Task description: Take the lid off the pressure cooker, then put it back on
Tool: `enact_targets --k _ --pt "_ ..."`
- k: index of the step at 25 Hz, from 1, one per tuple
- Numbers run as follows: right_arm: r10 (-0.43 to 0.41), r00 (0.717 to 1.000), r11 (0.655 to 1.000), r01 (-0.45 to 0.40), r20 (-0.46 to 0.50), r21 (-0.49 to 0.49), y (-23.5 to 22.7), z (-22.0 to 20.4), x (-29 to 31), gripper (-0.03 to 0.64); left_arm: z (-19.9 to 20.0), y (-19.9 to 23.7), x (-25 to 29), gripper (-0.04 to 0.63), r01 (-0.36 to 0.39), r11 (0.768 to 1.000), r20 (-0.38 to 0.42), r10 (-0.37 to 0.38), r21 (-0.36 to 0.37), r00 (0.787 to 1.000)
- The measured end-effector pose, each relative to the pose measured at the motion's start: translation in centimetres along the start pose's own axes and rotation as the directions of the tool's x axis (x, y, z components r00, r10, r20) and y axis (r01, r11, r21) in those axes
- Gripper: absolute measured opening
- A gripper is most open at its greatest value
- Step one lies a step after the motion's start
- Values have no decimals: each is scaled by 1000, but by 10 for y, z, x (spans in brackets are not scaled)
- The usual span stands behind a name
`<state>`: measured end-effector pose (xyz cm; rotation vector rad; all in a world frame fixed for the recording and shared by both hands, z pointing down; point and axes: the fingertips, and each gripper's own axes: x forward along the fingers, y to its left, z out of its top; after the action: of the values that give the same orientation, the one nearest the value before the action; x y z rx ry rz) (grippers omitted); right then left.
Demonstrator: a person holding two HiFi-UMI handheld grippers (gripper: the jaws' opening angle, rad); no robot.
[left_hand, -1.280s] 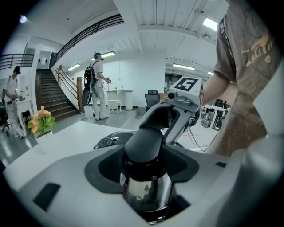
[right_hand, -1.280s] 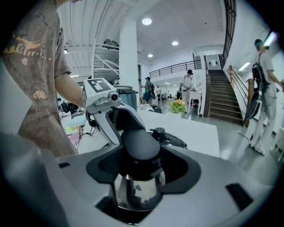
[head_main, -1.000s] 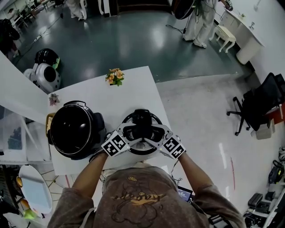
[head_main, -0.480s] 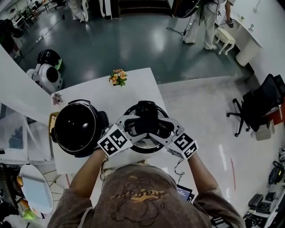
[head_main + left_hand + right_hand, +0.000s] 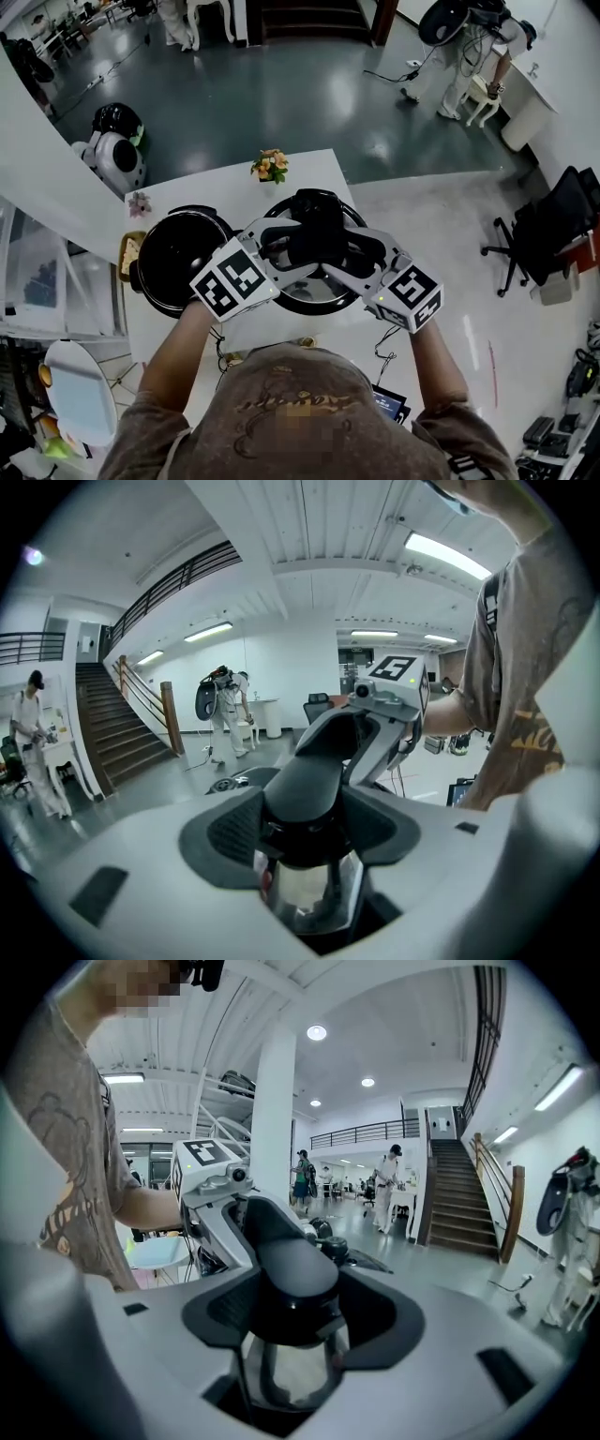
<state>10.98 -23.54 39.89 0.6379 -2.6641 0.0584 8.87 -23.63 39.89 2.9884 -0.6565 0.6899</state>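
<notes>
Clamps with the left gripper (image 5: 305,841) onto the black handle (image 5: 309,785) atop the lid (image 5: 314,298), dark pads (image 5: 230,832) pressed against the handle's sides. Clamps likewise with the right gripper (image 5: 291,1326) onto the same handle from the opposite end, jaws set wide yet snug on it. Meets nose to nose across the handle in the head view, one gripper at either side. Holds the lid roughly level beneath both grippers, above the white table (image 5: 216,187). Sits just right of the open pressure cooker (image 5: 178,262), its dark inside showing, the lid's edge overlapping the cooker's rim from this angle. Beyond both, at the table's far edge, a small bunch of flowers (image 5: 272,165); past that, grey floor (image 5: 281,84).
</notes>
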Motion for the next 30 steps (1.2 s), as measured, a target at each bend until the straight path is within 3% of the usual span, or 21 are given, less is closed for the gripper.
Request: enact_targets --k 18,30 --pt "87 996 995 -87 5 -54 83 61 104 261 -52 35 -132 265 -94 995 -45 93 -23 995" --pt "70 998 996 -70 2 -47 136 85 170 260 -97 58 -205 265 -82 997 -62 82 -2 995"
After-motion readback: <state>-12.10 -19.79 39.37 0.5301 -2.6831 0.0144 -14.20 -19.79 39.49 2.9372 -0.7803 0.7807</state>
